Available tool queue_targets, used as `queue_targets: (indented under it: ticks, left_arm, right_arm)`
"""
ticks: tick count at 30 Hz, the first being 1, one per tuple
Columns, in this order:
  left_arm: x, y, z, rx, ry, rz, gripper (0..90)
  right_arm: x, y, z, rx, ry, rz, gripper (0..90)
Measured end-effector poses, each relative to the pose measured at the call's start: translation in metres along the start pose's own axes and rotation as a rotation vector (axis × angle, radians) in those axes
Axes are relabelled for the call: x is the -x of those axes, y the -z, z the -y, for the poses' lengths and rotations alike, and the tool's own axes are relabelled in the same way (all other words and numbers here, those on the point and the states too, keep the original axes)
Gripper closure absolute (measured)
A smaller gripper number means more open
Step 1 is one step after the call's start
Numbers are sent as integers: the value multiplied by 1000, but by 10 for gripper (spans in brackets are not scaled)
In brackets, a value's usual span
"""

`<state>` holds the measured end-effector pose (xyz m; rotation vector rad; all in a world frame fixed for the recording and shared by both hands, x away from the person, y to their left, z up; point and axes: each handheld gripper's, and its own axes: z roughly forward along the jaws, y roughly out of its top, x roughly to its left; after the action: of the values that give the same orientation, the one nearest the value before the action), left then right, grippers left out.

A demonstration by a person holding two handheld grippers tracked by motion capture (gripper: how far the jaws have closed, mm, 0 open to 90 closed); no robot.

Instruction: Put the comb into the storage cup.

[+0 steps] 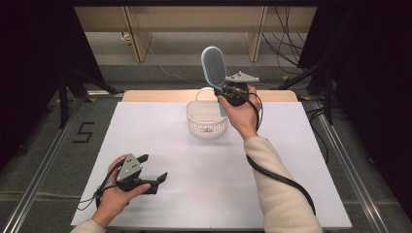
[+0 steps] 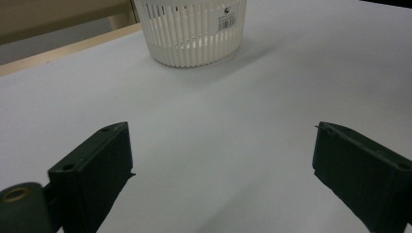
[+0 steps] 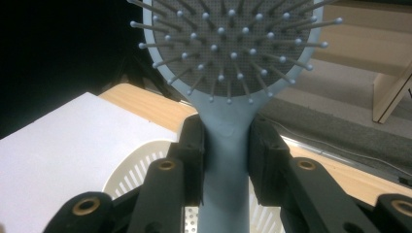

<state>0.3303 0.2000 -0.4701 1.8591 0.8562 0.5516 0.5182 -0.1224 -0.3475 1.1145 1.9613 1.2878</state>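
Observation:
A light blue hairbrush (image 1: pixel 214 67) with grey bristles stands upright in the air above the white slatted basket (image 1: pixel 207 118). My right gripper (image 1: pixel 228 95) is shut on its handle, just below the head; in the right gripper view the handle (image 3: pixel 226 160) sits clamped between both pads, bristles (image 3: pixel 228 43) facing the camera, with the basket rim (image 3: pixel 128 167) under it. My left gripper (image 1: pixel 154 168) rests near the table's front left, jaws wide open and nothing between them; its own view looks across the white sheet toward the basket (image 2: pixel 192 31).
A white sheet (image 1: pixel 170 145) covers the wooden table (image 1: pixel 145 95). Wooden furniture legs (image 1: pixel 137 39) stand on the floor behind the table, and dark stands with cables flank both sides. A cable (image 1: pixel 286 182) trails along the person's right sleeve.

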Motion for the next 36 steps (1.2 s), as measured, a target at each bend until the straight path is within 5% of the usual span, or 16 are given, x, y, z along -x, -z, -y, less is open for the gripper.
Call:
queue_targets:
  ticks: [36]
  left_arm:
    - [0, 0, 0, 1, 0, 2, 69]
  right_arm:
    - [7, -27, 8, -21, 33, -7, 704]
